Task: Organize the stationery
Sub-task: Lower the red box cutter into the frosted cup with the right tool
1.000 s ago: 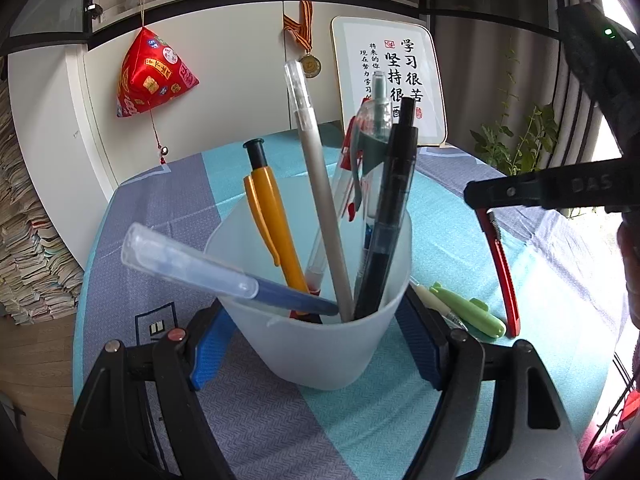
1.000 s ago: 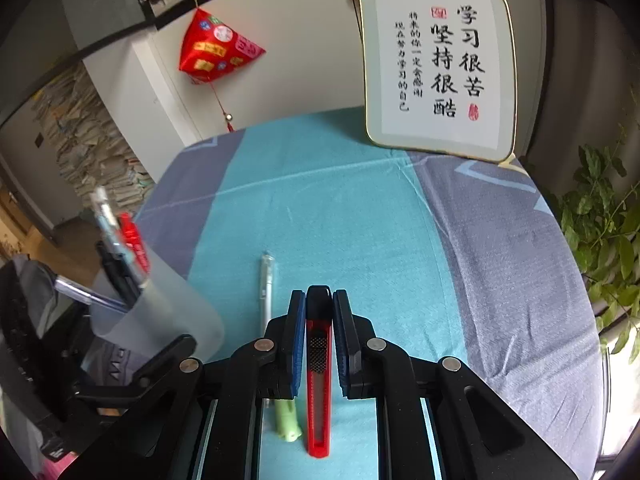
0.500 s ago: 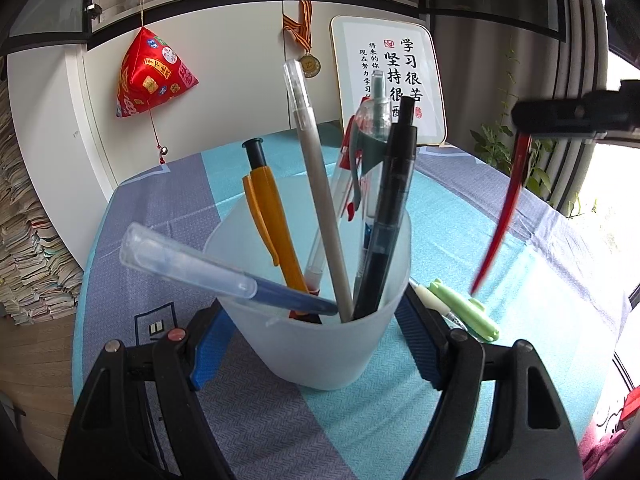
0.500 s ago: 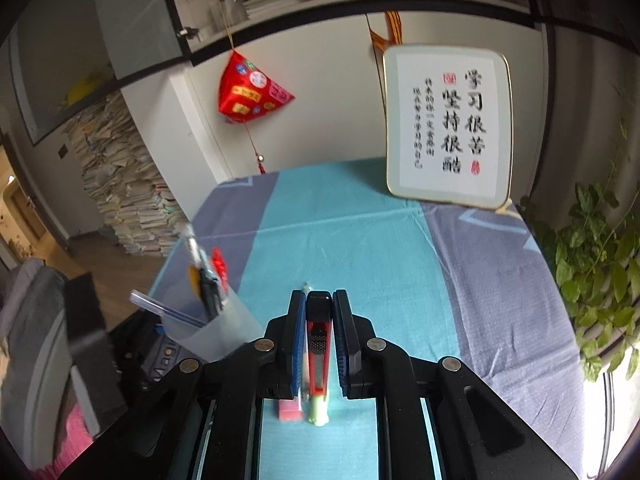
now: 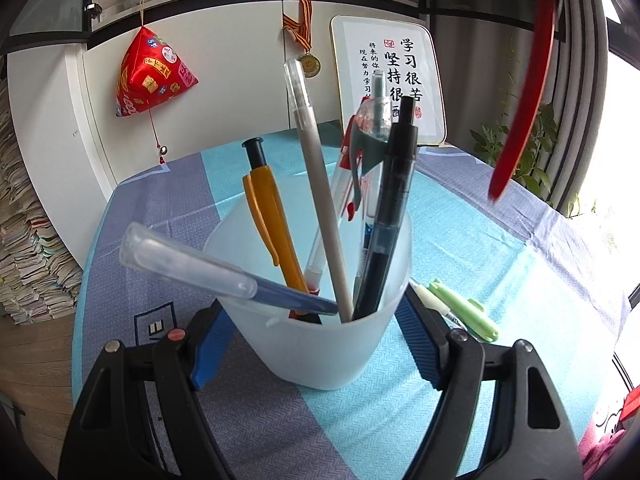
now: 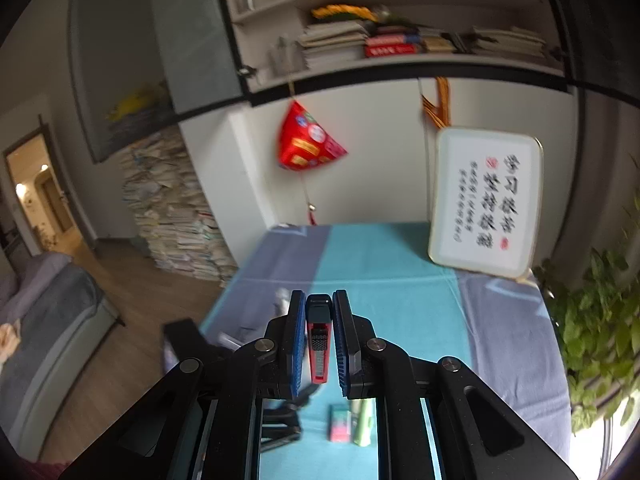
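2 grippers are at work. The left gripper (image 5: 316,344) is clamped on the frosted cup (image 5: 320,320), its blue pads pressed to the cup's left and right walls low down, while the cup stands on the blue and grey tablecloth (image 5: 480,248) at the near side of the table. The right gripper (image 6: 318,336) has its jaws drawn nearly together on the red utility knife (image 6: 318,344), gripped across its flat sides near the black end, with the rest of the body hanging below the pads. In the left wrist view the knife (image 5: 524,96) shows as a red bar in the air, above and to the right of the cup.

The knife looks light, stiff and narrow, with smooth plastic sides, so I judge it could pivot or slip in the pads if swung fast; a hold near one end leaves the long free part to sway. The cup seems thin, light and a little flexible, and top-heavy with about 6 pens leaning in it, among them the orange pen (image 5: 272,224) and the black pen (image 5: 388,216); the low hold on its walls suits it, since a hard squeeze could dent it.

The knife's free end probably has to go into the gap at the right of the cup. On the cloth to the right of the cup lie a green highlighter (image 5: 464,312) and a white pen (image 5: 434,304), not yet stored.
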